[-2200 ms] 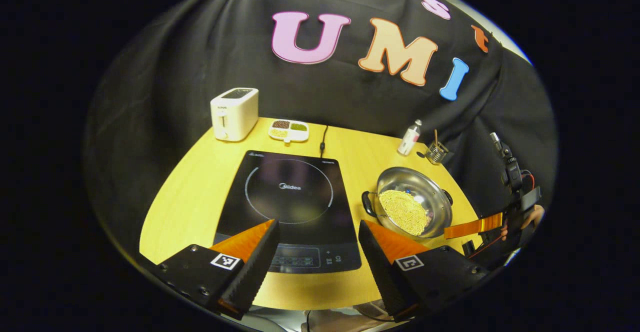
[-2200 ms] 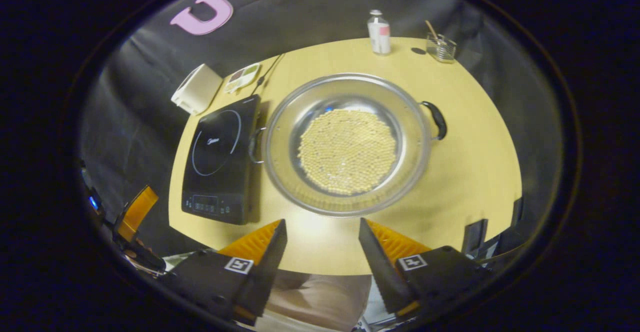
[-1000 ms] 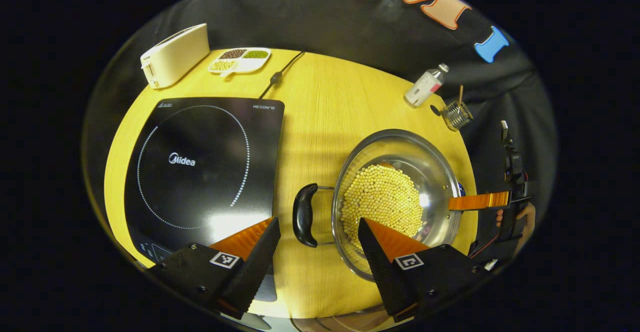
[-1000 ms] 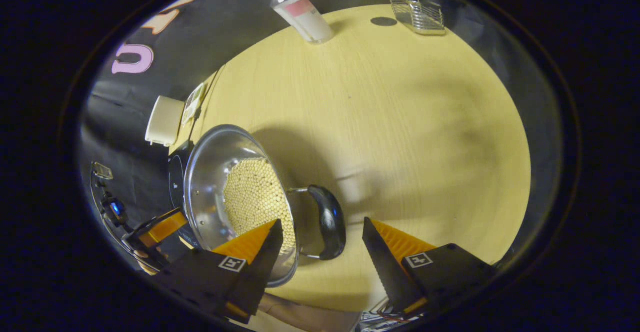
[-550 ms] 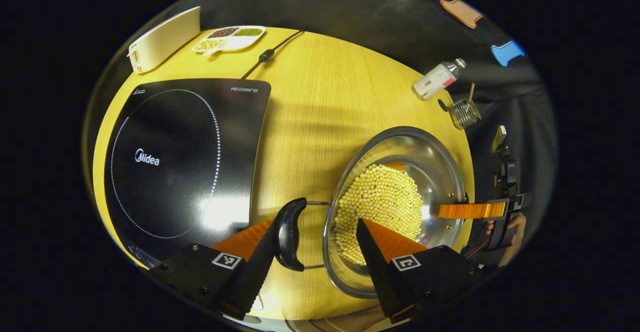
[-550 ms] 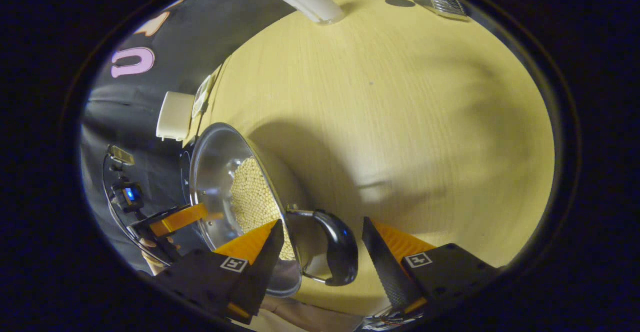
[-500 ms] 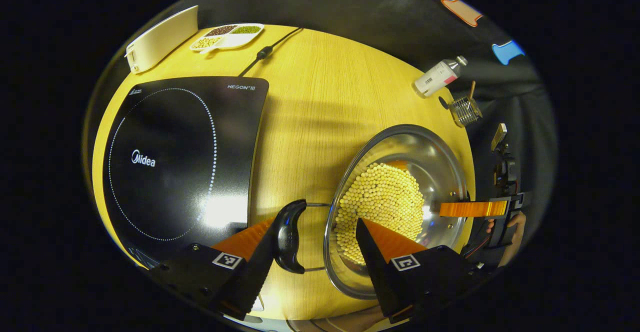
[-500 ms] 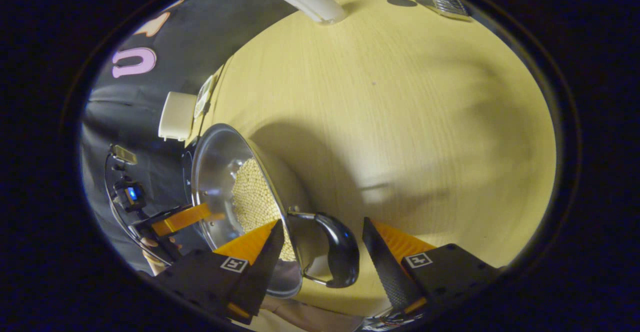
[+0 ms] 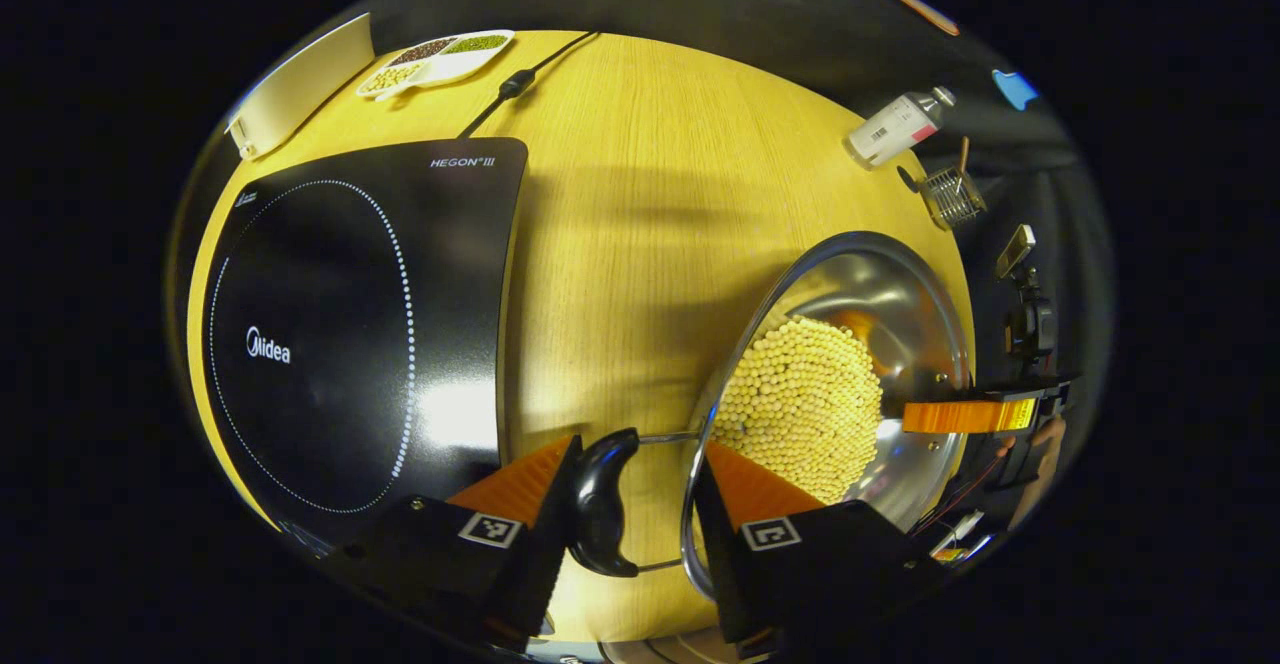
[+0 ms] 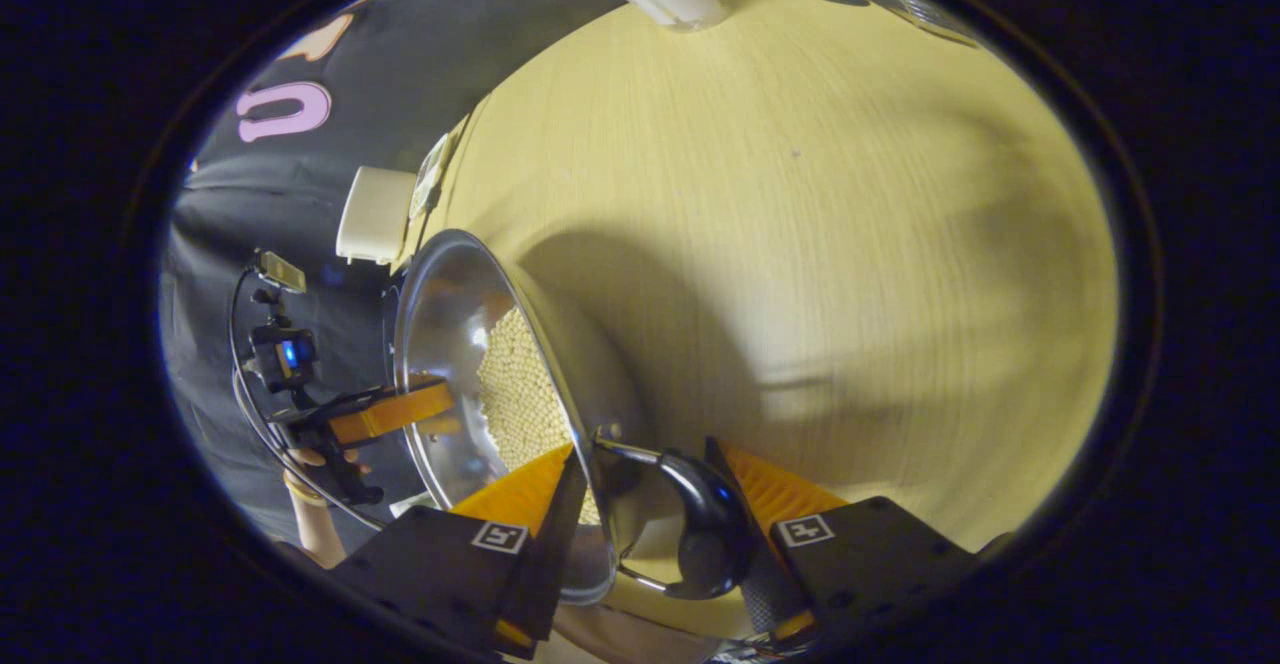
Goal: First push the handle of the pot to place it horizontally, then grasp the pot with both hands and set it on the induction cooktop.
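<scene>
Reading the induction cooktop (image 9: 330, 324) first: "Midea" in white at the centre of its dotted ring, "HEGON III" at a far corner. The bottle (image 9: 895, 127) label is too small for us to read.

The pot (image 9: 900, 294) is shiny steel, wide and shallow, with pale yellow beans (image 9: 800, 404) heaped inside. It sits on the table (image 9: 640, 224) beside the cooktop, a strip of bare wood between them.

The left gripper (image 9: 628, 459) straddles the near black handle (image 9: 600, 509): one finger touches it, the other lies over the rim with a gap showing. The right gripper (image 10: 645, 464) brackets the opposite handle (image 10: 710, 534) and rim; we cannot tell whether both fingers press.

A wire holder (image 9: 950, 196) stands near the table's far edge.
</scene>
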Action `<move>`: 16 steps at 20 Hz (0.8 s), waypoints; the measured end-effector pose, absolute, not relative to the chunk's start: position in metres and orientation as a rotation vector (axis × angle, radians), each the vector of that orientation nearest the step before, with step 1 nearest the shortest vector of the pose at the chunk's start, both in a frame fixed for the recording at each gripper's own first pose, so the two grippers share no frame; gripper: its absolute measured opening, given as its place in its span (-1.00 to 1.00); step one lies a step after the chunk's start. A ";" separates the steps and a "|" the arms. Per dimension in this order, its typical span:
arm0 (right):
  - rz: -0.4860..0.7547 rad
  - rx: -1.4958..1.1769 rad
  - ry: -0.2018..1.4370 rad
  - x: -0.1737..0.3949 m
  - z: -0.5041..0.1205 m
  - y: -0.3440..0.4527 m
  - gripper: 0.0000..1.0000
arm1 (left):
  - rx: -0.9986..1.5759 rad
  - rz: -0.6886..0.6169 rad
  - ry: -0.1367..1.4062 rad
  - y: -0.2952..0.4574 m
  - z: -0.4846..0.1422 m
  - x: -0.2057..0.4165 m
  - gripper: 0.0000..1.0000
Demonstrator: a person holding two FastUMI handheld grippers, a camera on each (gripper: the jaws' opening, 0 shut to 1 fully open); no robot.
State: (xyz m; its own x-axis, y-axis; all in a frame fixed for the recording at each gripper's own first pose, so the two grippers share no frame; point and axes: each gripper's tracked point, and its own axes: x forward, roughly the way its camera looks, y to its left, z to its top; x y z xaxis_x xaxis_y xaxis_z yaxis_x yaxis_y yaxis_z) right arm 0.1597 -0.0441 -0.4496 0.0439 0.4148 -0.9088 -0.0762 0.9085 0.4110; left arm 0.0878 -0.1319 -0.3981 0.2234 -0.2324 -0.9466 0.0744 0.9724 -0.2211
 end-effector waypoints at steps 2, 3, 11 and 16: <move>0.348 0.309 1.497 0.163 -0.453 -0.052 0.15 | -0.127 -0.218 1.341 -0.131 -0.400 0.087 0.25; 0.342 0.327 1.505 0.161 -0.456 -0.048 0.07 | -0.119 -0.214 1.351 -0.132 -0.401 0.086 0.24; 0.330 0.186 1.462 0.151 -0.449 -0.057 0.13 | -0.115 -0.185 1.397 -0.138 -0.390 0.068 0.21; 0.326 0.189 1.457 0.137 -0.428 -0.061 0.13 | -0.106 -0.198 1.387 -0.137 -0.371 0.054 0.20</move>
